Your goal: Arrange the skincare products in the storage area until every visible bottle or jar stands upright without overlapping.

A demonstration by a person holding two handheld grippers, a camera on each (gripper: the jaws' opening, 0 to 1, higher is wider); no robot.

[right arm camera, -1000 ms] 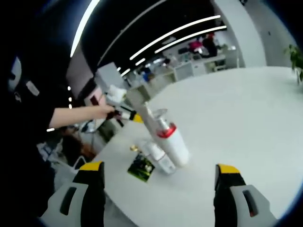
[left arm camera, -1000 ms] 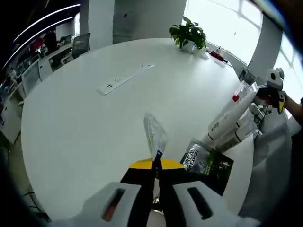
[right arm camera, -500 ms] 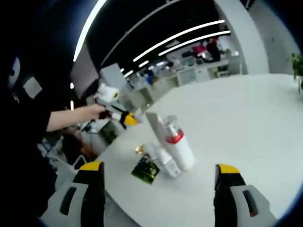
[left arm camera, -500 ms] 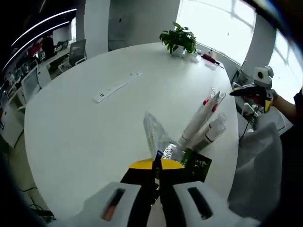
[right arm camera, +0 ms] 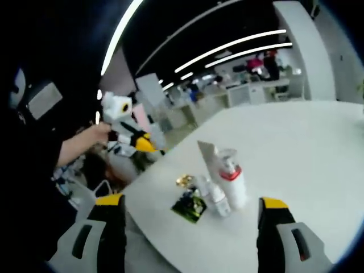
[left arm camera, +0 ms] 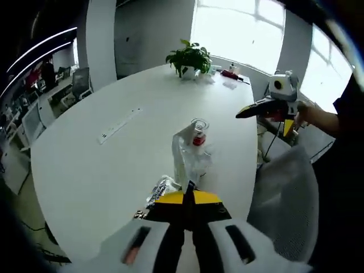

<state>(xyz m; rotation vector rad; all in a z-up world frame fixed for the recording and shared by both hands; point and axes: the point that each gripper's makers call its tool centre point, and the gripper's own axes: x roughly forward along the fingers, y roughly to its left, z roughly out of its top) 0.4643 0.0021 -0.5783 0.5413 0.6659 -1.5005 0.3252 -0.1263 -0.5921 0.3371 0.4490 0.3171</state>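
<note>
The products cluster near the edge of the white surface (right arm camera: 296,165). The red-collared bottle (right arm camera: 232,181) stands roughly upright; the sachet (right arm camera: 190,206) lies flat. Left tongs (left arm camera: 188,196) clench a clear wrapper (left arm camera: 183,156); right tongs (right arm camera: 190,219) are released. Arrangement remains unfinished.

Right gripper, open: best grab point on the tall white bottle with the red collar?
Grip the white body of the tall white bottle with the red collar below the collar, coming in level from its open right side. It stands roughly upright; a smaller white bottle crowds its left. The right gripper looks wide enough.
</note>
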